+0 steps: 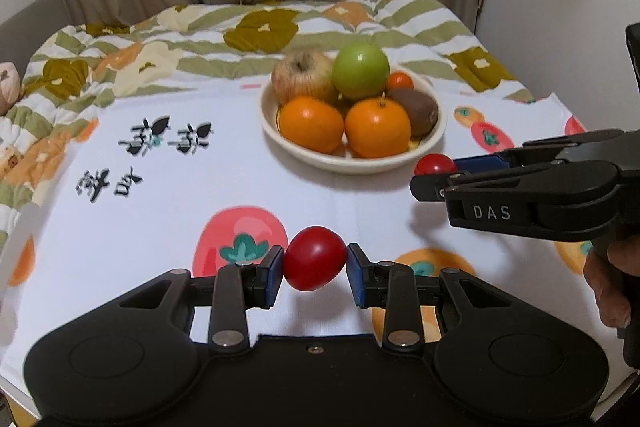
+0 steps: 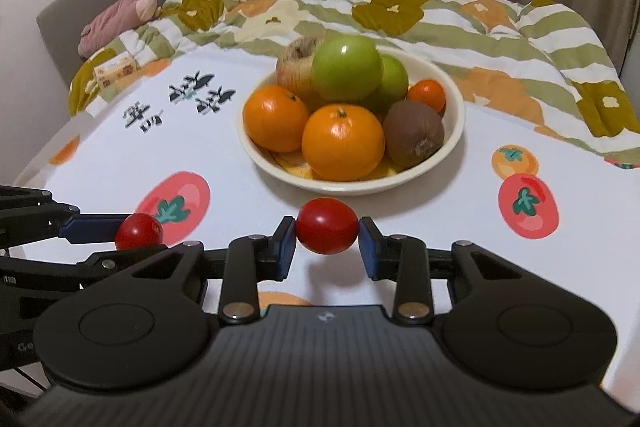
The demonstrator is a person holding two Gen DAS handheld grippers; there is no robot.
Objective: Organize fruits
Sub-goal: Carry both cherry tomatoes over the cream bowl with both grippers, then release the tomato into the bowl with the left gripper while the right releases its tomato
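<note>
A cream bowl (image 1: 434, 143) (image 2: 454, 123) on the table holds two oranges (image 1: 378, 127) (image 2: 342, 143), a green apple (image 1: 360, 71) (image 2: 346, 67), a reddish apple (image 1: 302, 75), a kiwi (image 1: 414, 111) (image 2: 414, 137) and a small orange fruit (image 2: 428, 95). My left gripper (image 1: 315, 261) is shut on a red cherry tomato (image 1: 315, 258), held above the cloth in front of the bowl; it also shows in the right wrist view (image 2: 138, 231). My right gripper (image 2: 327, 229) is shut on a second red cherry tomato (image 2: 327, 225), just before the bowl's near rim; it also shows in the left wrist view (image 1: 434, 165).
The table carries a white cloth (image 1: 160, 195) printed with tomatoes and persimmons. A floral quilt (image 1: 256, 27) lies bunched behind the bowl. A pink soft toy (image 2: 116, 19) and a small box (image 2: 116, 69) lie at the far left. Curtains hang behind.
</note>
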